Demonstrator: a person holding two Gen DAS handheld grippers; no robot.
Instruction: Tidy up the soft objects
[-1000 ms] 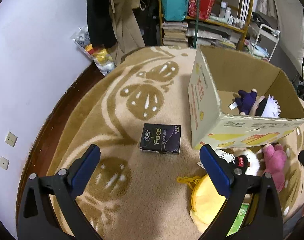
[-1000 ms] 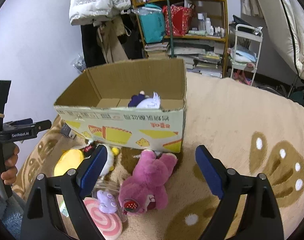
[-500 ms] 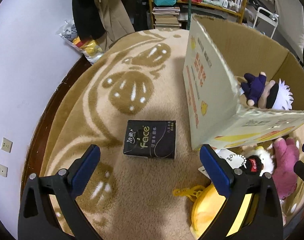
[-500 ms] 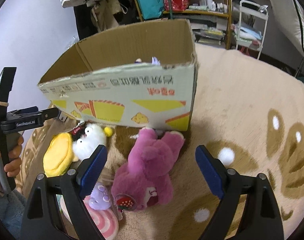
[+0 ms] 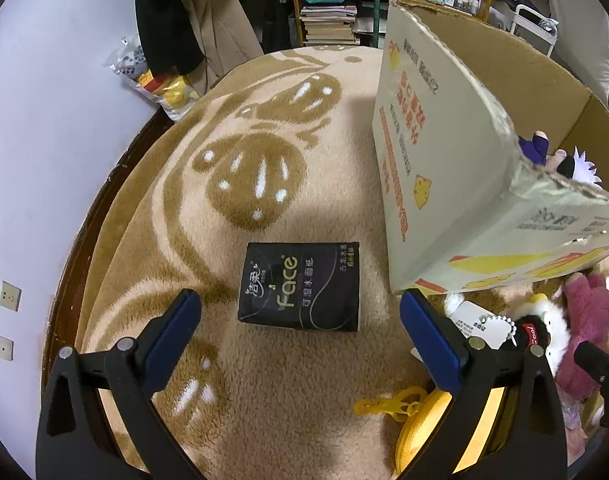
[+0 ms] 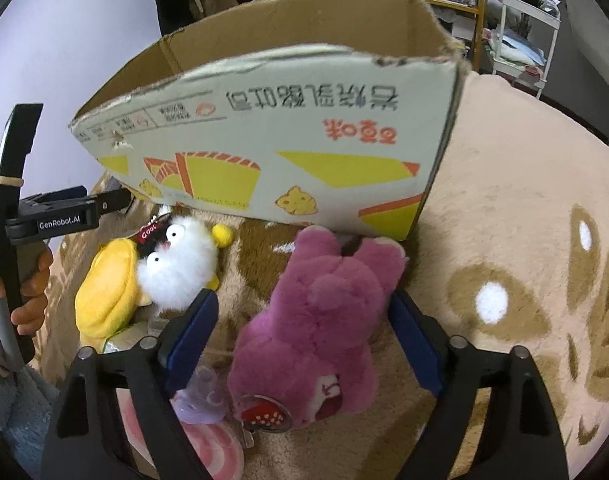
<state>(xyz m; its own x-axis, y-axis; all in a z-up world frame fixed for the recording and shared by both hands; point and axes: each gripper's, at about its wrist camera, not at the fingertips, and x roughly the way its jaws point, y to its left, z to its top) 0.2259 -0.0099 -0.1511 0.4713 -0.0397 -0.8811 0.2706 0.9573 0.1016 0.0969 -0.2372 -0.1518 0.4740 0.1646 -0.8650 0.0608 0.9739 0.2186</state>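
On the patterned rug (image 5: 264, 400), just in front of the cardboard box (image 6: 288, 152), the pink plush bear (image 6: 324, 320) is lying between the jaws of the right gripper (image 6: 300, 332), which are closing around it without yet pressing. Beside it, a white fluffy plush (image 6: 180, 268) and a yellow plush (image 6: 104, 292) are resting. Over the black tissue pack (image 5: 300, 286), the left gripper (image 5: 300, 332) is hovering with jaws spread wide, grasping nothing.

Left wrist view: steeply down, close over rug (image 5: 264, 400), box (image 5: 444, 184) at 2 o'clock. Right wrist view: steeply down, close, box (image 6: 272, 152) at 12. Shared: box, pink plush (image 6: 324, 320).
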